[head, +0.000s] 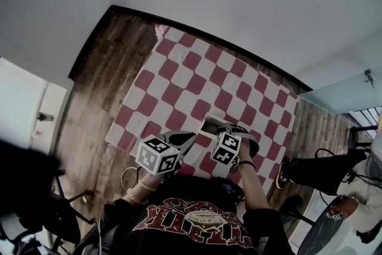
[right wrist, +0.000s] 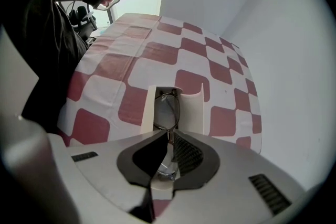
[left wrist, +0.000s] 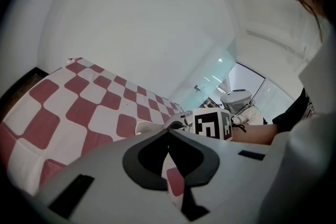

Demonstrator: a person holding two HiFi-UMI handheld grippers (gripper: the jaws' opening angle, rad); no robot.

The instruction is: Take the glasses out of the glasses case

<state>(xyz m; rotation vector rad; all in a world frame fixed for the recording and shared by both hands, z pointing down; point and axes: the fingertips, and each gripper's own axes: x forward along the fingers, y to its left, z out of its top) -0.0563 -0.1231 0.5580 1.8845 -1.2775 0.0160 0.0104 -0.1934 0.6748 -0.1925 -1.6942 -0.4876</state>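
Glasses [right wrist: 167, 112] with thin dark rims lie inside an open cream glasses case [right wrist: 193, 106] on a red-and-white checked tablecloth [right wrist: 157, 55]. The right gripper [right wrist: 169, 135] has its 2 jaws pinched together on the frame at the bridge. 1 lens shows just beyond the fingertips, the other beneath them. The left gripper [left wrist: 168, 131] has its jaws pressed together on nothing, with the case's edge just beyond its tips; contact cannot be told. The pinch on such thin wire looks slight, so the glasses could twist or slip when lifted. Nothing pins the case, so it may rise or slide along if the folded arms catch its wall.
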